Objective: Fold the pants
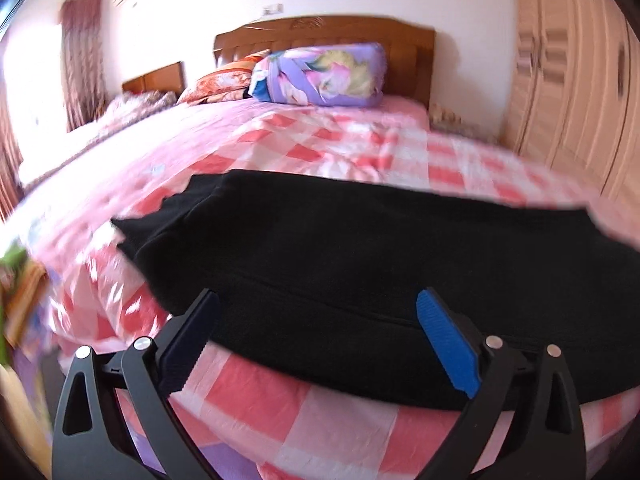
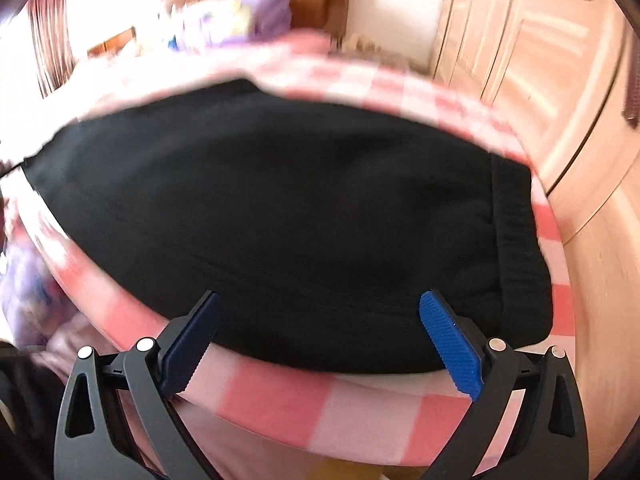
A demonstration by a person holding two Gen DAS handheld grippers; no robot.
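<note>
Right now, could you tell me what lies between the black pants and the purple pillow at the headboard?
Only bare pink checked bedspread lies between the pants and the pillow; the left wrist view shows it.

- Left wrist view: looks forward and downward along the left gripper [image 1: 318, 300] from the near edge of the bed [image 1: 280, 400], close above the black pants [image 1: 360, 248]; faces the headboard [image 1: 324, 36], with the wardrobe [image 1: 568, 80] at right.
- Right wrist view: similar stance along the right gripper [image 2: 320, 300], nearer the pants [image 2: 280, 200], tilted more steeply; strongly blurred.
- Shared: pants, checked bedcover, purple pillow [image 1: 320, 76], headboard, wardrobe.
</note>
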